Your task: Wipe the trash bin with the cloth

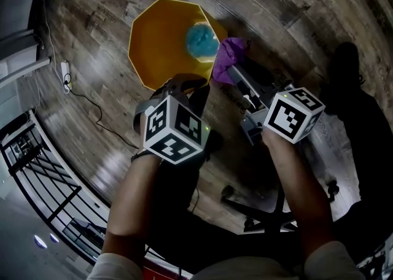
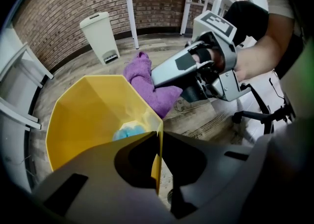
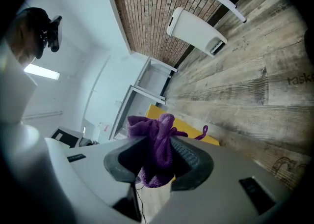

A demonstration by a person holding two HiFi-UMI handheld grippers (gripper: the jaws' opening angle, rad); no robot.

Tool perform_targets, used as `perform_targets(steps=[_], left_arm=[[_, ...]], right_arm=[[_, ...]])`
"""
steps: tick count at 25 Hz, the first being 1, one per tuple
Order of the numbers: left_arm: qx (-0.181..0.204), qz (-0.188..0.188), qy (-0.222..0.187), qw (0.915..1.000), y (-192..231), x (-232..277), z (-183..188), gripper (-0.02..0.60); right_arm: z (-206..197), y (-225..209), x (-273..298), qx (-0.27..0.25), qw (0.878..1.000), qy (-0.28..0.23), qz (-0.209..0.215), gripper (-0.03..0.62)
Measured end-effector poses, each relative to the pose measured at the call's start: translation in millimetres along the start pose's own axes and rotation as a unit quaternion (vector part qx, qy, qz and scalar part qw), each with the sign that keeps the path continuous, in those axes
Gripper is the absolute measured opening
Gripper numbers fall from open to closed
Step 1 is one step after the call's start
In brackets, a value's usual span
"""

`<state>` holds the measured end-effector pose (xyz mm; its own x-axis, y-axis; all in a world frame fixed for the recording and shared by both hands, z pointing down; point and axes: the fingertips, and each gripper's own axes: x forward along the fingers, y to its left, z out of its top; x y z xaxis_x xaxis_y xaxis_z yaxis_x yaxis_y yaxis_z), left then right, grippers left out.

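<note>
Head view: the closed left gripper [image 1: 184,83] pinches the near rim of the yellow trash bin [image 1: 156,42] on the floor [image 1: 295,27], likely a light, stiff plastic edge good for steadying, while the right gripper [image 1: 232,70] clamps the soft purple cloth [image 1: 224,58] just beside the bin.

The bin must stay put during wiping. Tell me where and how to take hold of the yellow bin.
Take the yellow bin by its thin upper rim, from above, one jaw inside and one outside: it stands upright and open-topped, with flat walls slim enough to pinch. The left tool is shut on that rim this way; the right tool holds the purple cloth.
</note>
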<state>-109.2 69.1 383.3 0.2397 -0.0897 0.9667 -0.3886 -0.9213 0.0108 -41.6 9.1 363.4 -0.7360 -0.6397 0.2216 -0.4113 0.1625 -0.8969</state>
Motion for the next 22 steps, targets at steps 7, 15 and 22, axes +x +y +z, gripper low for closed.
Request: perform_targets(steps=[7,15,22], left_arm=[[0.003,0.000,-0.001,1.0000,-1,1,2,0.017],[0.004,-0.002,-0.002,1.0000,-1,-1,1,0.017],[0.005,-0.002,-0.003,1.0000,0,0,2,0.017]], right_arm=[[-21,-24,4,0.005,0.999,0.025,-0.034,0.132],[-35,-45,13,0.000,0.997,0.045,-0.060,0.132],[-47,-77,25,-0.017,0.993,0.067,-0.095,0.131]])
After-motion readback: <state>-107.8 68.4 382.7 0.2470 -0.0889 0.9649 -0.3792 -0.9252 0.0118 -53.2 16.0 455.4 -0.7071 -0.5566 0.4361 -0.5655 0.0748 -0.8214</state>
